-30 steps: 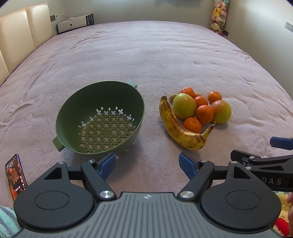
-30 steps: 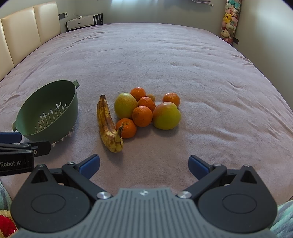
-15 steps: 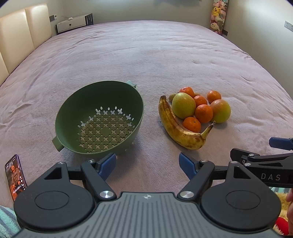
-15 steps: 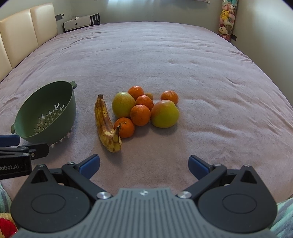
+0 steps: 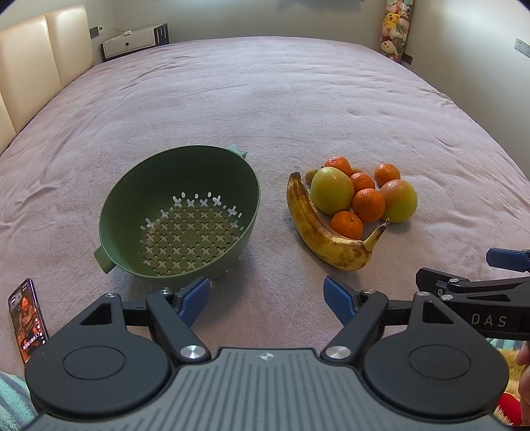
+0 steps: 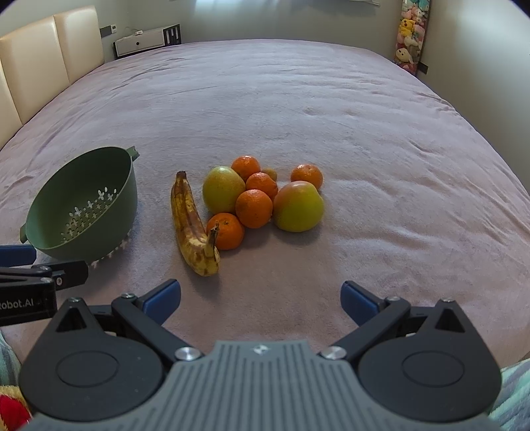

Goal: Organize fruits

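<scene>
A green colander (image 5: 179, 228) (image 6: 82, 205) lies empty on the pink bedspread, tipped toward me. Right of it is a pile of fruit: a spotted banana (image 5: 321, 228) (image 6: 192, 222), a green-yellow apple (image 5: 331, 190) (image 6: 223, 189), a red-green apple (image 5: 399, 200) (image 6: 298, 205) and several mandarins (image 5: 368, 205) (image 6: 254, 208). My left gripper (image 5: 266, 296) is open and empty, just short of the colander. My right gripper (image 6: 261, 295) is open and empty, short of the fruit.
A phone (image 5: 28, 318) with a lit screen lies at the near left. A padded headboard (image 5: 39, 56) runs along the left, a white cabinet (image 5: 132, 41) stands behind, plush toys (image 5: 394, 30) hang at the back right. The bedspread (image 6: 298, 109) stretches far beyond the fruit.
Both grippers have drifted slightly; the fruit pile sits a little farther left in the right wrist view. Nothing was taken hold of or moved.
</scene>
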`<state>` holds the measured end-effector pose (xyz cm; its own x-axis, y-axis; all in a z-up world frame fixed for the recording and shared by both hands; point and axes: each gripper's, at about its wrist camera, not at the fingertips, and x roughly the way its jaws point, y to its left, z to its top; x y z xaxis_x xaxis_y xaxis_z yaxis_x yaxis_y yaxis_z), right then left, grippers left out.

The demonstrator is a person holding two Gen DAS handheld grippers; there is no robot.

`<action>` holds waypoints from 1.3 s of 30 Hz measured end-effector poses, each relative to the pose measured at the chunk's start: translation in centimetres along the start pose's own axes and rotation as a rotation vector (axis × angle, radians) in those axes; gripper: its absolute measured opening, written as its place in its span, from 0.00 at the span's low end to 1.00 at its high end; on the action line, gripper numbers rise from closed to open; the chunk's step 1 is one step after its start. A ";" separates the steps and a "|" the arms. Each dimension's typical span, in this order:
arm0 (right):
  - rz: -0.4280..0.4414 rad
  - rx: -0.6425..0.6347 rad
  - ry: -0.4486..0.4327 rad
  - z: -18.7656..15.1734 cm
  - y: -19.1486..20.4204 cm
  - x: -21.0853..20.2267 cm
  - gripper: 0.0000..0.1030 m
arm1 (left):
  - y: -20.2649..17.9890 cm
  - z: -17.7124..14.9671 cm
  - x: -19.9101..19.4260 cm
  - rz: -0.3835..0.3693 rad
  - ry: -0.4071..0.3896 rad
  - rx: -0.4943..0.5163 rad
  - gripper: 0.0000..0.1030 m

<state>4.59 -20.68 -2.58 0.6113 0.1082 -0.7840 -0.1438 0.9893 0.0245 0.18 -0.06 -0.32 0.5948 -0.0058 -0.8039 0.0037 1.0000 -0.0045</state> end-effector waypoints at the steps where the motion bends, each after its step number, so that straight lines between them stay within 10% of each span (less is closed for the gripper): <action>1: 0.000 0.001 0.001 0.0 0.0 0.0 0.96 | 0.0 0.0 0.0 0.000 0.000 0.001 0.89; 39: 0.053 0.021 -0.019 -0.1 -0.8 0.4 0.96 | -0.6 0.0 -0.1 -0.061 -0.025 0.007 0.79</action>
<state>4.91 -21.47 -2.96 0.6180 0.1624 -0.7692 -0.1599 0.9839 0.0792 0.08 -0.63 -0.24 0.6130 -0.0672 -0.7872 0.0464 0.9977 -0.0490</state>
